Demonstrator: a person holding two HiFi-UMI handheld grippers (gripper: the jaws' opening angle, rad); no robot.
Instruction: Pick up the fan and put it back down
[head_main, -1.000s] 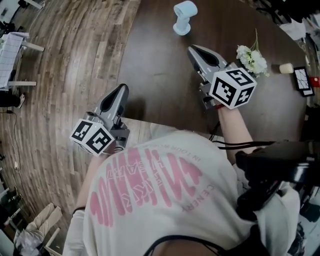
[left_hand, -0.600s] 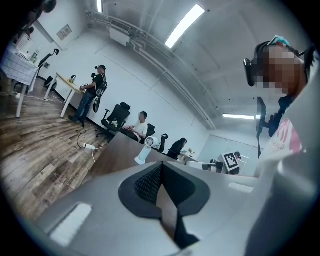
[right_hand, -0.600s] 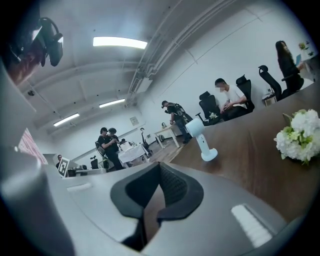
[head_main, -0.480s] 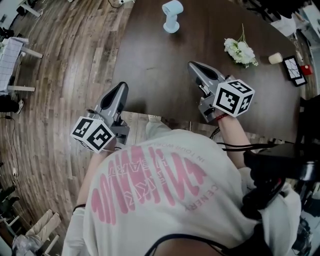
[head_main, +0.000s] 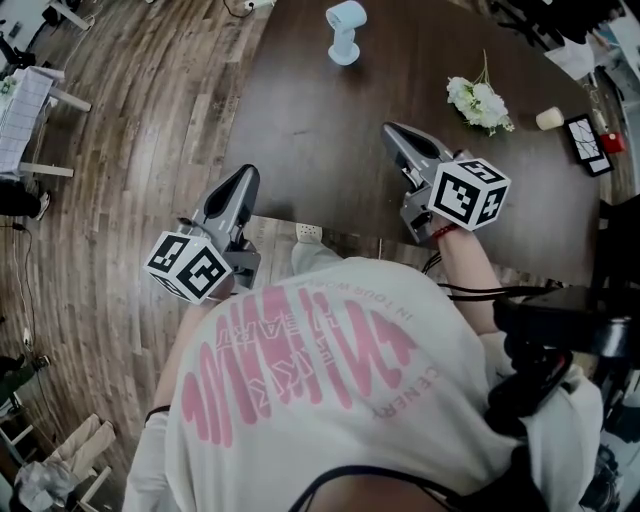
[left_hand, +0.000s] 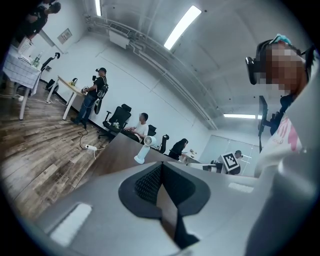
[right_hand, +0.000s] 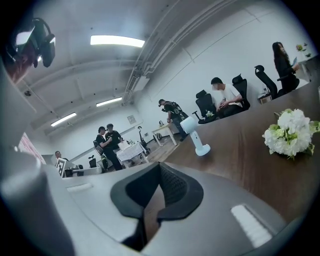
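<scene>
Fan (head_main: 345, 32) upright on table (head_main: 330, 130), untouched. Left gripper (head_main: 243, 178) and right gripper (head_main: 393, 132) both well apart from fan, on its near side. Jaws together on each, nothing held.

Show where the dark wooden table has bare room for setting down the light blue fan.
Widest bare patch: the dark wooden table between the light blue fan, the white flower bunch and the right gripper, running to the table's left edge. Crowded at the right: flowers, small cream cylinder, black-framed card.
</scene>
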